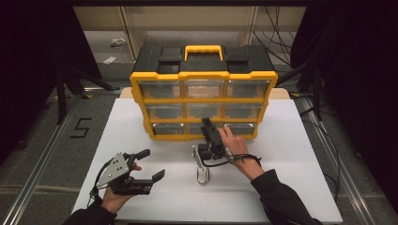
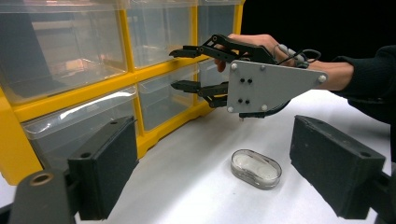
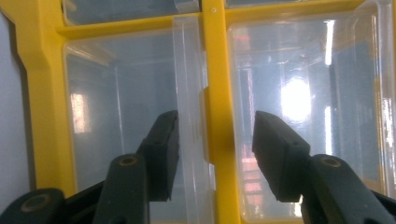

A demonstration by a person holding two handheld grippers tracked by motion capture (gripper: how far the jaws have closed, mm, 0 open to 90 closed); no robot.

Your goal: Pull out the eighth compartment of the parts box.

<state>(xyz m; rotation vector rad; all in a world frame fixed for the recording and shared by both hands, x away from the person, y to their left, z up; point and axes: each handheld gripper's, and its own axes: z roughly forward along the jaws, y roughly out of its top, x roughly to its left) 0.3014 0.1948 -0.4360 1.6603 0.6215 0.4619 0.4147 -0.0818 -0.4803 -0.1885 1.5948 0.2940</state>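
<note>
The right gripper (image 3: 212, 156), jaws parted and grasping nothing, straddles the handle lip of a clear drawer (image 3: 121, 116) in the yellow organizer (image 1: 203, 75). The left gripper (image 1: 145, 164) rests on the white surface (image 1: 291, 154), jaws released; its view reveals a small clear case (image 2: 256, 168). A floor marking reads "5" (image 1: 81, 127).

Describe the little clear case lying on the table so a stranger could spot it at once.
Start at the yellow drawer cabinet on the white table. In front of its bottom row, near the right gripper, lies the small clear oval case. It is the table's one loose item, with white inside.
</note>
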